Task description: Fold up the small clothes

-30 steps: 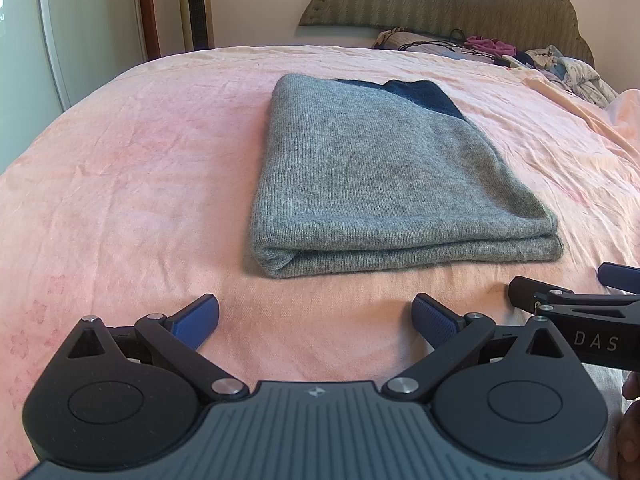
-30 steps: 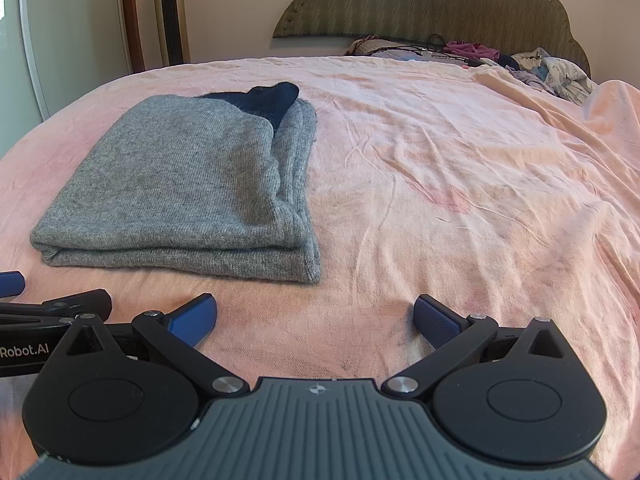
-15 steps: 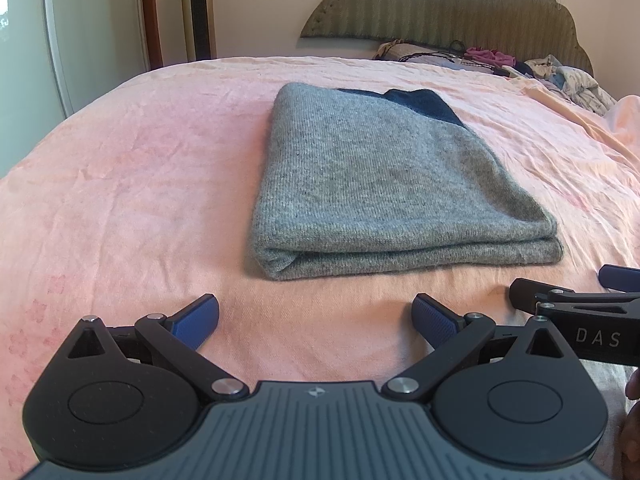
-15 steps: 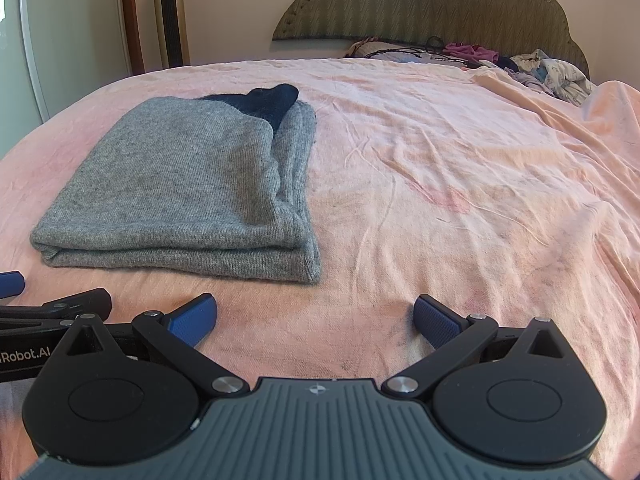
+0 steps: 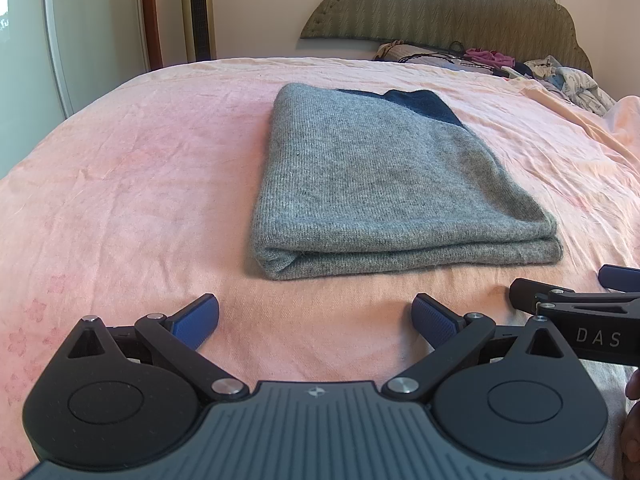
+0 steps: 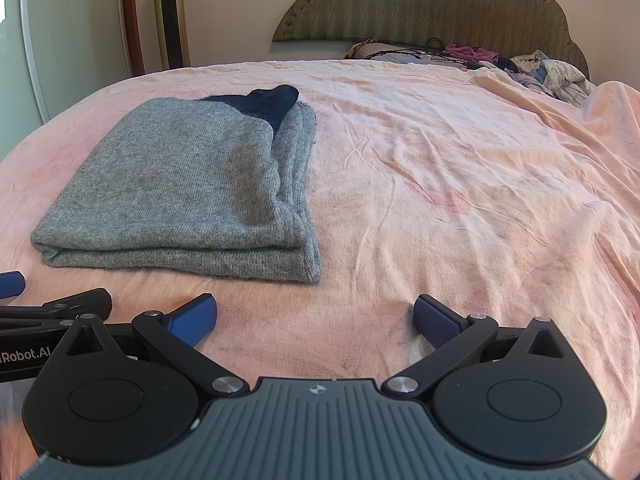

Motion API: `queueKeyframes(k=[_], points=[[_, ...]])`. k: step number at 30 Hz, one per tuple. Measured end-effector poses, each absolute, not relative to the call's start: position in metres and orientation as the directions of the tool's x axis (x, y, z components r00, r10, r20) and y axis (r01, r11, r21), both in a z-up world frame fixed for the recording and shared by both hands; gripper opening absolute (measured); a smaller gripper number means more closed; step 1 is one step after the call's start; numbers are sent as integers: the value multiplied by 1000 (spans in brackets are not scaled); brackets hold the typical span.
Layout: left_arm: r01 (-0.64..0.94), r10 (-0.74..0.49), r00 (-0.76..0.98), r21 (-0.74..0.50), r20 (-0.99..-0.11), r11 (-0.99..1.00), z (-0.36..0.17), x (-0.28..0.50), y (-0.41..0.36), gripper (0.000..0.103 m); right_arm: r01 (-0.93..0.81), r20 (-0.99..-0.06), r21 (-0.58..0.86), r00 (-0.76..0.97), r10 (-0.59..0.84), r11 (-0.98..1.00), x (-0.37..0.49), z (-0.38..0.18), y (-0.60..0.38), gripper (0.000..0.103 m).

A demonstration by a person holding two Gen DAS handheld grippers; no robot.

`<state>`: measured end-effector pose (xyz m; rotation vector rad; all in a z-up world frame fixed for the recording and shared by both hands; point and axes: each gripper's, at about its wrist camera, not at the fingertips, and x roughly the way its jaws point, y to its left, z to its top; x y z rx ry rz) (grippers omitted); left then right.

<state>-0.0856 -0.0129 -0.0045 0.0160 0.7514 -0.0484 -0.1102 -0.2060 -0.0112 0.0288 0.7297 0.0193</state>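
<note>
A grey knit garment (image 5: pixel 384 184) with a dark blue part at its far end lies folded into a flat rectangle on the pink bedsheet (image 5: pixel 132 184). In the right wrist view the same grey garment (image 6: pixel 188 188) sits to the left. My left gripper (image 5: pixel 315 318) hovers open just short of the garment's near folded edge, nothing between its blue pads. My right gripper (image 6: pixel 315 316) is open too, over bare sheet to the right of the garment. Each gripper shows at the edge of the other's view.
A pile of loose clothes (image 6: pixel 532 66) lies at the head of the bed under the padded headboard (image 6: pixel 432 4). A tower fan (image 5: pixel 198 12) and a white door stand at the back left. The sheet is wrinkled on the right side (image 6: pixel 500 184).
Both cameras have tilted or lifted slightly, so the garment sits a bit lower in frame and more of the wall shows. The garment has not moved and both grippers stay open.
</note>
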Motion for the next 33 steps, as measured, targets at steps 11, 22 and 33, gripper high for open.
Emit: queueKeyframes(k=[11,22,33], points=[[50,-38,730,-3,-683,999,-5,-85,-13,103,-7,-666,33,745,27,999,-111,-11,-206,103],[49,-39,729,-4,-683,999,-4,-86,-13,103,-7,-666,33,746,27,999,-111,-11,-206,103],[52,-43,721,-8,-692,999,-2,-82,-12,103,-6,-665,33,746,26,999,-111,-11,-205,103]])
